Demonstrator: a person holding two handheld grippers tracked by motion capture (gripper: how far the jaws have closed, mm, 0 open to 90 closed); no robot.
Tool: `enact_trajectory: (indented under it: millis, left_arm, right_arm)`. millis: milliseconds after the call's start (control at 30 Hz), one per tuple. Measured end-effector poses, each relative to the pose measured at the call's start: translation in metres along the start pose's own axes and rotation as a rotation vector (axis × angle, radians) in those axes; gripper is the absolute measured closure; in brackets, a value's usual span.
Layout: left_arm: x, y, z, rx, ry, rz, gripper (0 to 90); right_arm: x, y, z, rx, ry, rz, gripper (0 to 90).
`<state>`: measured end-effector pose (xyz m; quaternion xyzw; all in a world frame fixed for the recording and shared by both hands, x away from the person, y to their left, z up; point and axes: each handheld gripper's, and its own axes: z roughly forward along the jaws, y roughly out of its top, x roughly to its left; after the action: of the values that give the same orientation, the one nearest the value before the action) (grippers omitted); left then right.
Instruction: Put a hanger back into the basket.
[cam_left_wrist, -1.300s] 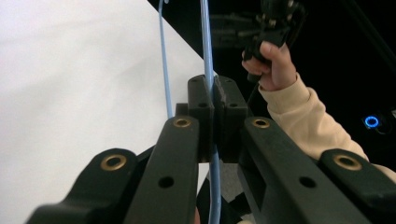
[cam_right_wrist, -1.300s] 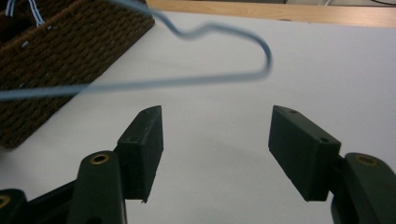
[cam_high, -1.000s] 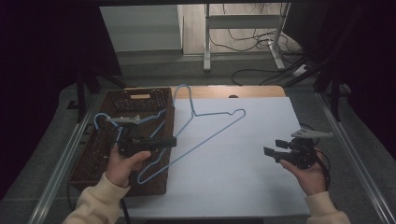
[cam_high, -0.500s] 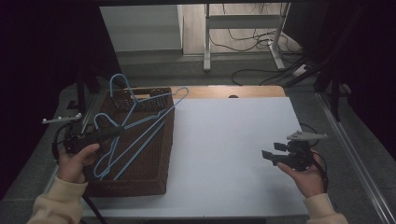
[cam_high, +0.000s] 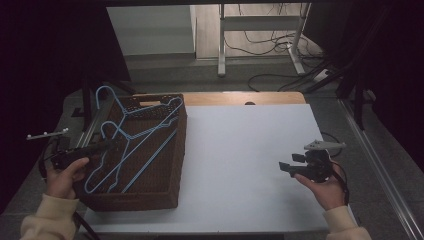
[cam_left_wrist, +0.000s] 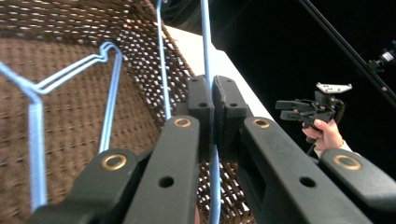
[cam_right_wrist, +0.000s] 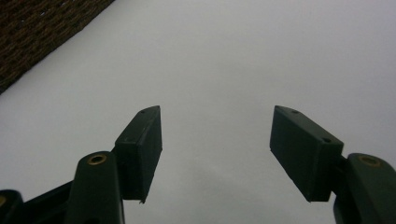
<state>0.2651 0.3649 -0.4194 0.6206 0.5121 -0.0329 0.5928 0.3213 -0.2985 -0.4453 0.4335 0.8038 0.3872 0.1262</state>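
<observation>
Blue hanger going into the wicker basket

The left gripper pinches the wire of a blue hanger over the basket at the left of the white surface; a second hanger seems to lie inside already. The held one is not yet let go. The right gripper hangs spread and empty over bare surface.

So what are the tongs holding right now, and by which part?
The left tongs are shut on a blue hanger, pinching one thin wire arm of it over the basket. The right tongs are open and hold nothing.
</observation>
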Motion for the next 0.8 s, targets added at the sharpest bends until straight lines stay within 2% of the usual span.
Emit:
enact_trajectory:
  millis: [100,167,233,300,400,500,600,667,733,800]
  left_arm:
    - [0.008,-0.003,-0.004,-0.002,0.002,-0.013,86.6]
    - [0.011,-0.005,-0.005,0.004,0.018,-0.016,86.6]
    - [0.013,-0.008,-0.004,0.020,0.013,-0.020,86.6]
    - [0.014,-0.010,0.000,0.049,0.012,-0.017,86.5]
    - [0.013,-0.012,0.012,0.089,-0.017,-0.017,86.5]
    - [0.010,-0.012,0.019,0.098,-0.049,-0.014,86.4]
    - [0.009,-0.012,0.031,0.157,-0.052,-0.006,86.0]
    - [0.011,-0.013,0.036,0.180,0.001,0.000,82.9]
    - [0.015,-0.012,0.041,0.214,0.047,-0.053,77.4]
    - [0.016,-0.010,0.039,0.199,0.102,-0.075,64.9]
  right_arm:
    - [0.000,0.000,0.000,0.001,0.000,0.003,34.8]
    - [0.000,0.000,0.000,0.002,-0.001,0.002,34.8]
    - [0.000,0.000,0.001,0.005,-0.001,0.004,34.8]
    - [0.000,0.000,0.001,0.007,-0.001,0.003,34.8]
    - [0.000,0.000,0.002,0.009,0.000,0.001,34.8]
    - [0.001,0.000,0.002,0.007,-0.001,-0.002,34.8]
    - [0.000,0.000,0.001,0.007,-0.002,0.004,34.8]
    - [0.000,0.000,0.000,0.005,-0.002,0.000,34.8]
    - [0.000,0.000,0.000,0.004,-0.002,-0.002,34.8]
    - [0.000,0.000,-0.001,0.002,-0.003,0.000,34.8]
